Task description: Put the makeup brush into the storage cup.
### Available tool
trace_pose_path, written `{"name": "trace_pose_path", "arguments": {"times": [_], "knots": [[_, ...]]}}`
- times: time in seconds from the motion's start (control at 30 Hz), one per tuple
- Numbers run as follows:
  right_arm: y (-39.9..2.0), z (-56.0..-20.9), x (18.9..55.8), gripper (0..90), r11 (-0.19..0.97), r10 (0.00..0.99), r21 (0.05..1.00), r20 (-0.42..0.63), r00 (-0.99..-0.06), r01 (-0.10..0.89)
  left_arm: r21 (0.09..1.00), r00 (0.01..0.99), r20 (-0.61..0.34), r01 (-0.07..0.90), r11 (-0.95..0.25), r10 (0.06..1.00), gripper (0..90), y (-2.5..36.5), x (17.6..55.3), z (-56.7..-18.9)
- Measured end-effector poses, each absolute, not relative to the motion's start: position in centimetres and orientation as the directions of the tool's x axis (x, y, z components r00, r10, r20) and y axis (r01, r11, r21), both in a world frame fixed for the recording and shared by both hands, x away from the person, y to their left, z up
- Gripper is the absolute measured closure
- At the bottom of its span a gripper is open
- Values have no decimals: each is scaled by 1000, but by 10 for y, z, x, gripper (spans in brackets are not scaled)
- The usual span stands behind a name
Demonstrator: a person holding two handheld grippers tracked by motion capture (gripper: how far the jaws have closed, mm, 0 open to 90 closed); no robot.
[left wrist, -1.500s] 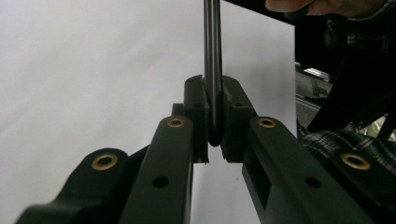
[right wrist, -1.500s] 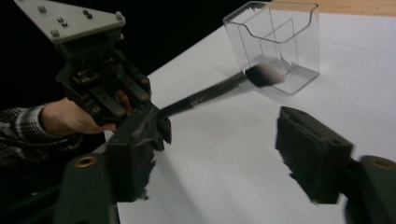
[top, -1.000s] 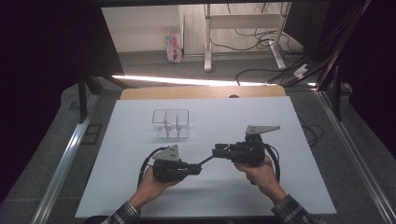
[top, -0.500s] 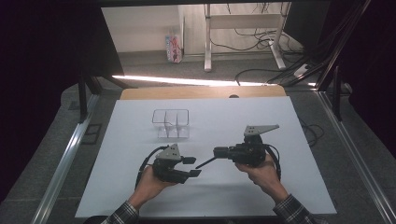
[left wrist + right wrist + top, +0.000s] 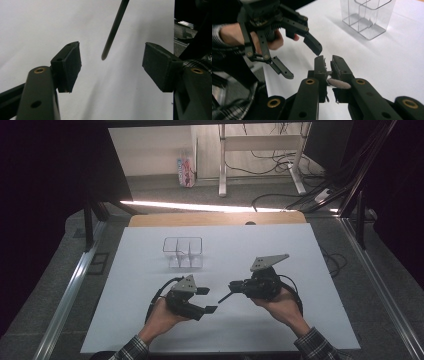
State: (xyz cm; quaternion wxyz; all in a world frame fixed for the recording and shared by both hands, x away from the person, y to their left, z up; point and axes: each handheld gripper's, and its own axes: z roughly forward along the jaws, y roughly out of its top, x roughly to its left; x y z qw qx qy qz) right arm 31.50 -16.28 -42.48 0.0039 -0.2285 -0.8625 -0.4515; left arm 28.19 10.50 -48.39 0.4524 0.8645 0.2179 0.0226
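Note:
A thin black stick (image 5: 224,298) juts down-left from my right gripper (image 5: 234,286), which is shut on its far end. In the left gripper view the stick (image 5: 113,30) comes down from the top and its rounded tip hangs between the pads without touching them. My left gripper (image 5: 211,300) is open; its jaws have just been opening, with only the stick's tip between them. In the right gripper view the jaws (image 5: 328,61) are pressed together on a pale oval piece (image 5: 338,83), and the left gripper (image 5: 303,63) gapes just ahead.
A clear plastic holder with compartments (image 5: 183,251) stands on the white table sheet (image 5: 280,245) behind the grippers, and is also at the top of the right gripper view (image 5: 367,17). A wooden strip (image 5: 215,219) edges the back. Metal rails (image 5: 70,290) run along both sides.
The left gripper's jaws, closed on the stick a second ago, have spread and let go of it. The right gripper keeps the stick and both hands have stayed almost where they were.

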Motion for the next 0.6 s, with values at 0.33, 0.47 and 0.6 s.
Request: {"name": "trace_pose_path", "arguments": {"times": [0.33, 0.47, 0.6], "knots": [[-141, -427, 306, 821, 574, 334, 742, 175, -926, 347, 787, 922, -149, 330, -522, 358, 444, 90, 280, -484], [-139, -427, 304, 821, 577, 323, 741, 181, -929, 345, 792, 926, -152, 324, -518, 346, 508, 87, 279, -483], [-136, -427, 302, 821, 577, 309, 743, 188, -932, 341, 795, 930, -147, 314, -519, 338, 620, 84, 278, -483]]}}
